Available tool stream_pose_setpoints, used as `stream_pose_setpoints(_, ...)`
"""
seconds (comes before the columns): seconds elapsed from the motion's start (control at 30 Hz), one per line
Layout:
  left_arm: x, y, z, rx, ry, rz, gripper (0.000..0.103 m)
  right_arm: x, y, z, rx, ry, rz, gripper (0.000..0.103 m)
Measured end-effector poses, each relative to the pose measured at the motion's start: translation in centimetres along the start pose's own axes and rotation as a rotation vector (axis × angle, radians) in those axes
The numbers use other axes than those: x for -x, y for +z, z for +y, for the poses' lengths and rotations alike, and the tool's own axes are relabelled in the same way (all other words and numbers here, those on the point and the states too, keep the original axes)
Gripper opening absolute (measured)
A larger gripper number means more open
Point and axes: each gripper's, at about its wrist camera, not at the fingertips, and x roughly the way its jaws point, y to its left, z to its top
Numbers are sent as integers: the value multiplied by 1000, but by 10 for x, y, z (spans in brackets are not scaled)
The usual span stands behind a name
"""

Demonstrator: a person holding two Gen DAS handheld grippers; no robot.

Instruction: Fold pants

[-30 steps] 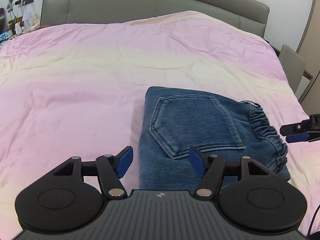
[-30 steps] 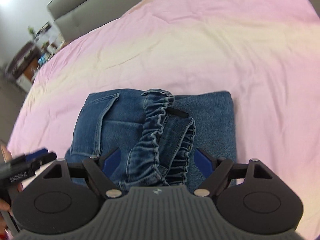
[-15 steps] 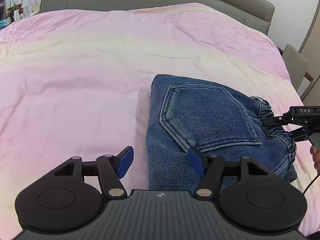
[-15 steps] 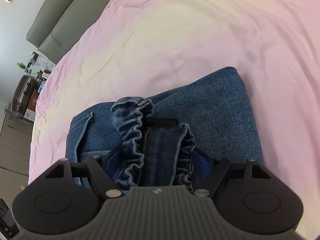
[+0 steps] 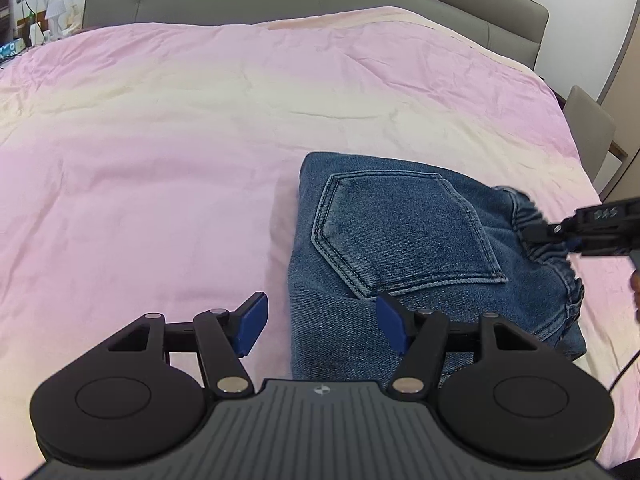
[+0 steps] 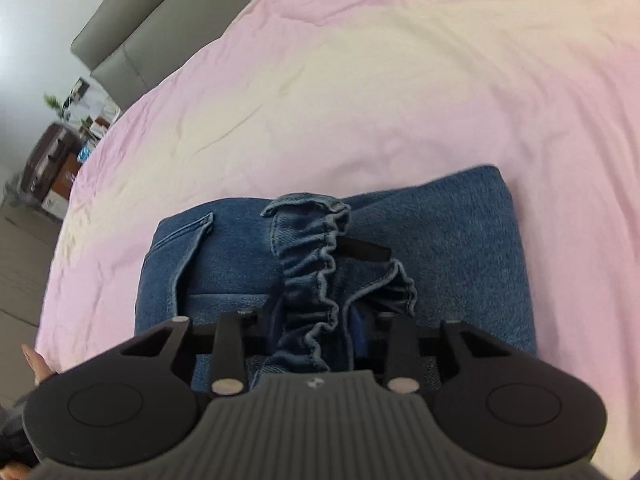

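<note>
Showing in left view: folded jeans [image 5: 404,248] are lying on the pink bedspread [image 5: 160,152], back pocket [image 5: 400,232] up; left gripper [image 5: 320,322] is gaping, empty.
Showing in right view: right gripper [image 6: 316,320] is pinching the jeans' waistband [image 6: 316,264].

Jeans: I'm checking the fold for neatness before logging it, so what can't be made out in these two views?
- Jeans near edge: left wrist view, hidden behind the left gripper.
- Right gripper pads: right wrist view, buried in the waistband.
- Right gripper tip: left wrist view, blurred at the frame edge.
- Layers under the pocket: covered by the top fold.
- Nightstand items: too small.
</note>
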Motion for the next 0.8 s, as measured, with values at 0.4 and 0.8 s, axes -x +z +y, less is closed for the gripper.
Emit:
stream_pose_setpoints(0.4,7,9,-14,45,-55,-26,71,88,39,26,63,-18,-178,4)
stream_pose_setpoints(0.8,-45,8,-33,7,-88,85,62,11,-1,-72,-82,-197,-57,3)
